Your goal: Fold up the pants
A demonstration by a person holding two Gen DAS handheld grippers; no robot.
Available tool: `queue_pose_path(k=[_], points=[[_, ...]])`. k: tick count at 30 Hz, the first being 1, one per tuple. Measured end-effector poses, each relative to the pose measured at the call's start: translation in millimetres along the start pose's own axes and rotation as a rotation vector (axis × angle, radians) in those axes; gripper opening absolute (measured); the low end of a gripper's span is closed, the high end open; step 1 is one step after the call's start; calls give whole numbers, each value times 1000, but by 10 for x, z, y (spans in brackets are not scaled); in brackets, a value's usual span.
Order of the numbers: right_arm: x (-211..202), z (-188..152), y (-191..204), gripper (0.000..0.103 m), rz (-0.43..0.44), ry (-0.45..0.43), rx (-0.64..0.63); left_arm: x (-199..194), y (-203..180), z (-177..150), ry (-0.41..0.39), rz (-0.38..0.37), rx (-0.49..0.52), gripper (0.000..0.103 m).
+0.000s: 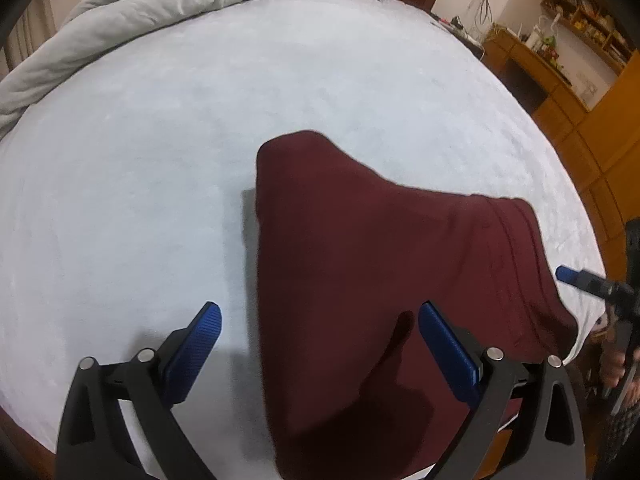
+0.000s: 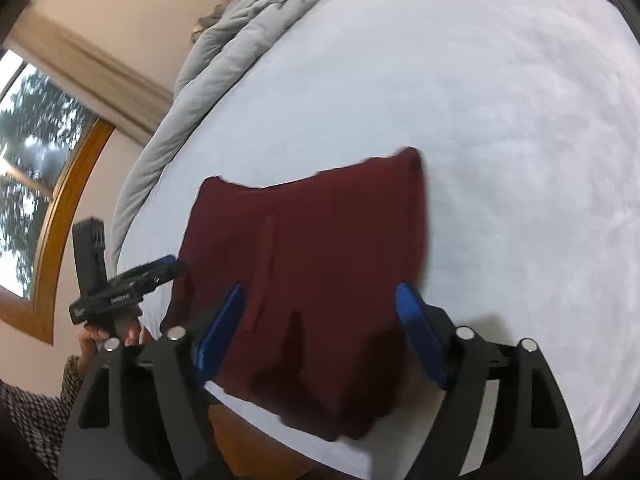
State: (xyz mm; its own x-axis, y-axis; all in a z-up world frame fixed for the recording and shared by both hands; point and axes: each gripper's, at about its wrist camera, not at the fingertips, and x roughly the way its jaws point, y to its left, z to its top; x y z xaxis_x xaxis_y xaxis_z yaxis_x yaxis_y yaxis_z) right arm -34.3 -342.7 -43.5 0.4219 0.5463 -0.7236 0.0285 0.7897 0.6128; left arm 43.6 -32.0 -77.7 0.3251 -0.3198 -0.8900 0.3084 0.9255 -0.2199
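Note:
Dark red pants (image 1: 360,280) lie folded into a compact stack on the pale blue bed sheet (image 1: 160,160), near the bed's near edge; they also show in the right wrist view (image 2: 320,280). My left gripper (image 1: 320,320) is open and empty, hovering above the stack's near left part. My right gripper (image 2: 320,304) is open and empty above the stack's near edge. Each gripper appears in the other's view: the right one's blue tip (image 1: 568,274) beside the pants, the left one (image 2: 132,280) at the pants' left side.
A rumpled grey duvet (image 1: 160,8) lies along the far side of the bed. Wooden shelves and a desk (image 1: 560,60) stand to the right. A window with a wooden frame (image 2: 40,160) is at left. The bed's edge (image 2: 280,440) is close below.

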Motion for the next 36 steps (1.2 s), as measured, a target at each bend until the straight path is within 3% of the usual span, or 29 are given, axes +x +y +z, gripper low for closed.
queue_pose_path(k=[4,12,16,18,21,22,28,30,32,34,36], points=[[125,1,-243,81,40,33,56,93,50,-20,34,-44,-11,99],[451,-47,-503,88,124,119,112,477,161,-33,141,-216,-95,99],[537,-22,-479,90,155,141,81,537,96,1,154,-265,-62,99],[571,-13,-455,90,158,153,64,581,7,5,207,-315,-28,99],[589,-5,-455,90,225,174,58,600,-68,2,234,-292,43,99],[608,-9,-449,90,258,181,58,614,-56,7,237,-300,26,99],[841,92,-286,89,263,194,19,655,-107,94,253,-308,-62,97],[816,75,-202,78,230,189,-26,625,-138,72,237,-272,-48,90],[749,34,-197,59,211,181,-56,579,-120,10,218,-231,-33,74],[677,16,-222,48,244,165,-42,522,-143,-12,194,-209,-18,62],[600,1,-163,43,246,144,-43,454,-171,-16,174,-201,-16,51]])
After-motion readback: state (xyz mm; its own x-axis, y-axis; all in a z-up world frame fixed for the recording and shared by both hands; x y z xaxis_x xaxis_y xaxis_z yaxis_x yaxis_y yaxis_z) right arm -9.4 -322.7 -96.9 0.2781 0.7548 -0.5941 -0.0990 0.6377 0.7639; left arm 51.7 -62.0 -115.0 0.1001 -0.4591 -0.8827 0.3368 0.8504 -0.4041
